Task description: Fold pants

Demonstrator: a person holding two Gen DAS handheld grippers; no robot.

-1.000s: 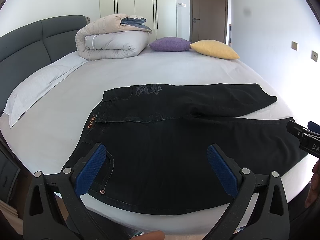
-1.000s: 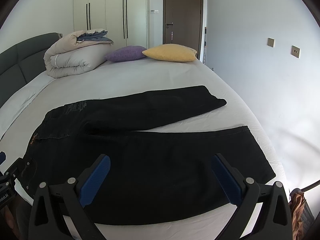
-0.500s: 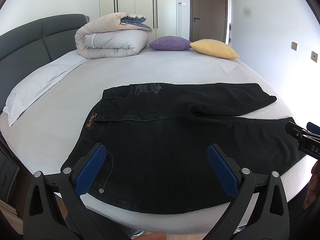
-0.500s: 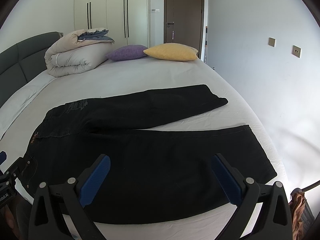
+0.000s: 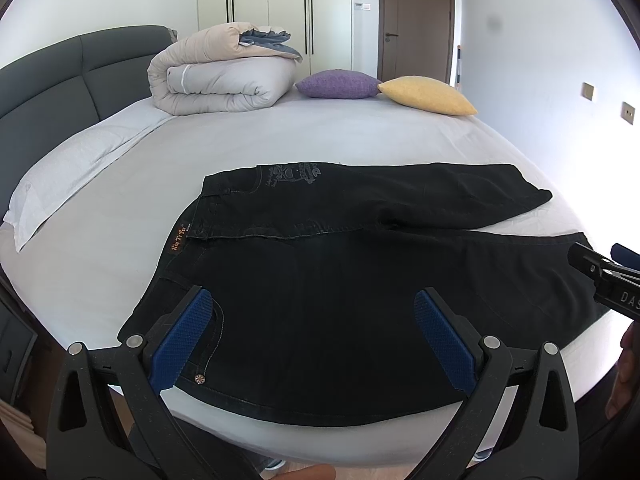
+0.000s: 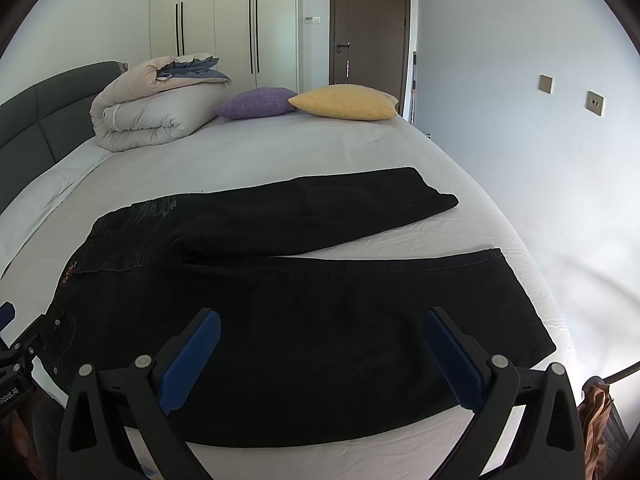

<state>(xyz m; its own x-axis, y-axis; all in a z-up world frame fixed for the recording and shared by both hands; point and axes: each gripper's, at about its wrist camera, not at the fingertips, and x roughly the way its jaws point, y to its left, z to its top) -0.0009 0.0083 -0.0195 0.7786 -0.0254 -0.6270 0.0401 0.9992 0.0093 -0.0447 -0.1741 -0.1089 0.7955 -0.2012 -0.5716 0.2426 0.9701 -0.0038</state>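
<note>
Black pants (image 5: 360,288) lie flat on the white bed (image 5: 320,136), waist at 9 o'clock, legs spread toward 3. The left gripper (image 5: 312,336) and right gripper (image 6: 320,356) hover over the near leg, jaws wide, holding nothing. A folded duvet (image 5: 216,80) sits at 11 o'clock.

The left hand-held gripper (image 5: 312,336) is level, its two blue-padded fingers (image 5: 182,338) spread wide apart with nothing between them. The right hand-held gripper (image 6: 320,356) is posed the same way, fingers (image 6: 452,364) wide and empty. Each one's tip shows at the edge of the other's view.
</note>
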